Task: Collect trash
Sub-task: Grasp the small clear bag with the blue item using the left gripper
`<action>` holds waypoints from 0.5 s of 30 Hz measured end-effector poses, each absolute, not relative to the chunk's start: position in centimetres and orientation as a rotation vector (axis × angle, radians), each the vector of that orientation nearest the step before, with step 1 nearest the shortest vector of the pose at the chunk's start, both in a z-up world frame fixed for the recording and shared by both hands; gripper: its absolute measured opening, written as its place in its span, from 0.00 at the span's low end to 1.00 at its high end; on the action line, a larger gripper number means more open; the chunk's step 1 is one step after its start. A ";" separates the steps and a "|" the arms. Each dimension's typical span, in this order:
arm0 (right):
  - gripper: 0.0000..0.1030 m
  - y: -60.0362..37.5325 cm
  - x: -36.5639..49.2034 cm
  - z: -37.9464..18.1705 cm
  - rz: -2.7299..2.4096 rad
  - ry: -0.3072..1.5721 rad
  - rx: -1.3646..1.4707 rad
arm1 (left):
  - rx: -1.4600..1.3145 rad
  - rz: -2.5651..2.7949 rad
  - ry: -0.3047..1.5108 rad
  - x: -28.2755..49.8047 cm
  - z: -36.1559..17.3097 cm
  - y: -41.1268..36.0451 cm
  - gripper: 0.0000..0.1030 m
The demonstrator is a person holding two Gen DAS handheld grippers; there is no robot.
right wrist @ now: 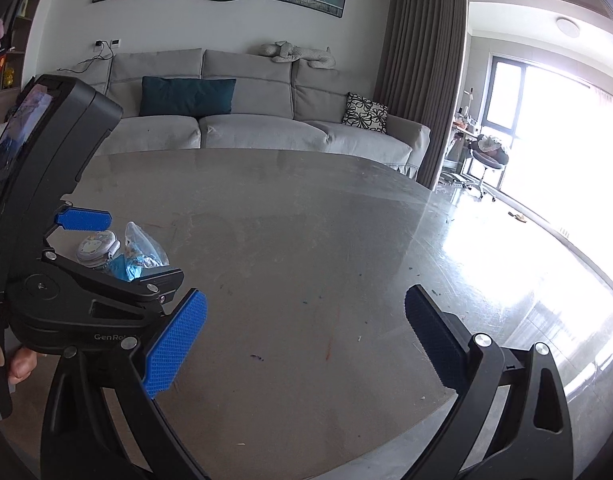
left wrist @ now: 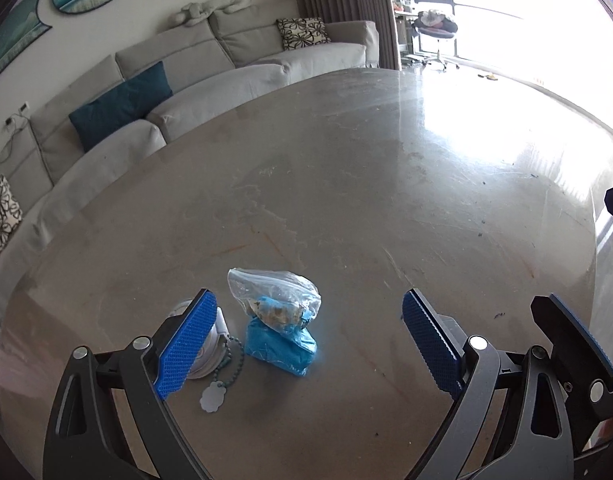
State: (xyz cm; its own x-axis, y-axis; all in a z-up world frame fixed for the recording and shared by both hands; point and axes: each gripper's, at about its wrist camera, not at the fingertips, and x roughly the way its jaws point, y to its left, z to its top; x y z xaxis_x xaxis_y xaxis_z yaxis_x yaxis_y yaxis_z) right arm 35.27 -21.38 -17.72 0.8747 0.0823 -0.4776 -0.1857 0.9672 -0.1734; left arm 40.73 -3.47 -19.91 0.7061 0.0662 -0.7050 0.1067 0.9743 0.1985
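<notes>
Now: L gripper (left wrist: 306,332) wide apart over plastic bag (left wrist: 276,300), table (left wrist: 346,200).

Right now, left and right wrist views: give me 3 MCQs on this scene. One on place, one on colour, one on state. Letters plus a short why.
1. Where does the clear plastic bag sit?
A. on the sofa
B. on the table, between the left gripper's fingers as the left wrist view shows it
C. on the floor by the window

2. What colour is the crumpled wrapper under the bag?
A. red
B. yellow
C. blue

3. How does the left gripper stand?
A. open, holding nothing
B. shut on the bag
C. shut on the round tin

Answers:
1 B: the bag rests on the grey table, in line with the gap between the blue pads.
2 C: the wrapper is plainly blue.
3 A: the jaws stand wide apart and neither pad touches the bag; the round tin lies beside it.
</notes>
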 end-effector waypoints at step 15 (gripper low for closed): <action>0.96 -20.3 35.1 -17.6 0.143 0.466 -0.266 | 0.287 -0.052 0.844 41.7 -22.2 -5.0 0.31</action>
State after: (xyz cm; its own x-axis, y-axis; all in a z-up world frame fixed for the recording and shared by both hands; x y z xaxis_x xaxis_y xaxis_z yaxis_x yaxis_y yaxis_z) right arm 35.12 -20.27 -17.59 0.8841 0.0756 -0.4611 -0.1964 0.9555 -0.2200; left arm 41.73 -4.99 -22.19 0.6655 0.0682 -0.7433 0.1588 0.9601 0.2302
